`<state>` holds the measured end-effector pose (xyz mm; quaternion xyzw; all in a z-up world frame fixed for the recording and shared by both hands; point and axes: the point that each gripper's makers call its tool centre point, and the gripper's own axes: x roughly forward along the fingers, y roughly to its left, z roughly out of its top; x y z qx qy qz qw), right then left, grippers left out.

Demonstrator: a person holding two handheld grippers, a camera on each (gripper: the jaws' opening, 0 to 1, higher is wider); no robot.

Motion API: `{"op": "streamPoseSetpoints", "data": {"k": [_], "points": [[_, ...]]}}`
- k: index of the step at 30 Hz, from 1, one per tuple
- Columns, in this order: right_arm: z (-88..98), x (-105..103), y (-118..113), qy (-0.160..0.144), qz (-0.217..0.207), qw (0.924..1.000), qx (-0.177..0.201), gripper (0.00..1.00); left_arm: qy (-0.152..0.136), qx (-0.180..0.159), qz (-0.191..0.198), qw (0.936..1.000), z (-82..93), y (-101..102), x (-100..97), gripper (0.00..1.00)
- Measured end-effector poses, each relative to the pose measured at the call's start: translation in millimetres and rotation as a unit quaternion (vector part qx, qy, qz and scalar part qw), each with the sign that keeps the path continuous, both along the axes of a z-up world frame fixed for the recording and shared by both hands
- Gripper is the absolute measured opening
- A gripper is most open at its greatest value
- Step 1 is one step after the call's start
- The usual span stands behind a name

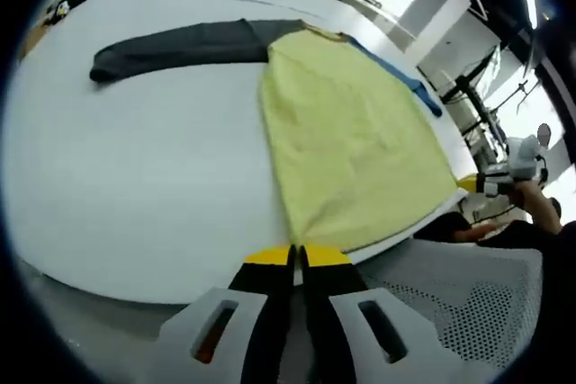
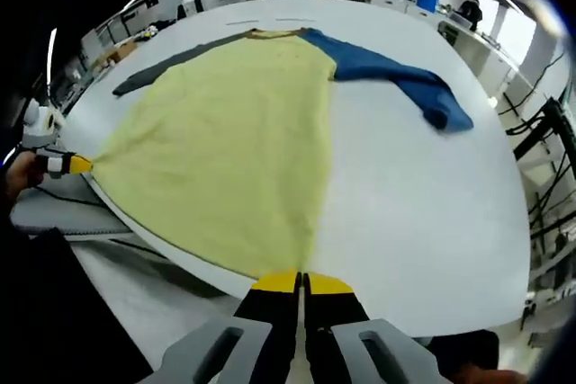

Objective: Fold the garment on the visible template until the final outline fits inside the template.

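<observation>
The garment (image 1: 351,141), yellow-bodied with one dark grey sleeve (image 1: 180,47) and one blue sleeve (image 2: 396,74), lies spread flat on the white tabletop (image 1: 135,186), its hem at the near edge. Each hem corner sits pinched in a gripper: the left gripper (image 1: 297,256) and the right gripper (image 2: 301,283) both have their yellow-tipped fingers (image 2: 274,283) closed on the yellow cloth. Desks and office clutter stand beyond the tabletop's far edge.
</observation>
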<state>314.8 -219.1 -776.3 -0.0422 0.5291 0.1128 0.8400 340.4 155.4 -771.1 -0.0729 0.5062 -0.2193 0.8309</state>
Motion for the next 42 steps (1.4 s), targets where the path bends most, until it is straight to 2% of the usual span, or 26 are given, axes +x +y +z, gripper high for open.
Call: {"op": "streamPoseSetpoints", "data": {"k": [14,18,20,22,24,28,33,36,39,42], "points": [[-0.2,-3,2,0.01,-0.001,0.9998,0.018,0.0,-0.006,0.017,-0.016,0.9997,-3.5,2,-0.2,0.0],[0.9,-2,0,0.014,-0.018,0.9993,0.03,0.02,-0.014,0.013,-0.018,0.9997,0.8,3,2.8,0.02],[3.9,0,-1,0.006,-0.016,0.9994,0.03,0.1,-0.027,0.02,-0.022,0.9992,4.3,5,7.0,0.08],[10.1,5,1,-0.013,-0.014,0.9991,0.037,0.15,-0.045,0.019,-0.036,0.9982,8.3,3,12.0,0.16],[13.4,8,1,-0.016,-0.018,0.9986,0.047,0.19,-0.057,0.019,-0.041,0.9974,11.5,1,15.2,0.24],[26.1,20,3,-0.05,-0.018,0.9968,0.06,0.37,-0.097,0.013,-0.062,0.9932,20.8,-6,25.4,0.41],[40.9,40,0,-0.099,-0.021,0.993,0.061,0.52,-0.129,0.008,-0.058,0.9899,30.7,-7,34.4,0.62],[46.1,50,-7,-0.121,-0.023,0.9912,0.048,0.62,-0.142,0.0,-0.057,0.9883,34.7,-8,37.0,0.71],[51.9,59,-16,-0.14,-0.033,0.9888,0.042,0.66,-0.152,0.008,-0.062,0.9864,35.7,-7,39.8,0.79],[59.7,72,-23,-0.158,-0.06,0.984,0.056,0.65,-0.164,0.008,-0.061,0.9846,40.4,-7,45.1,0.83]]}}
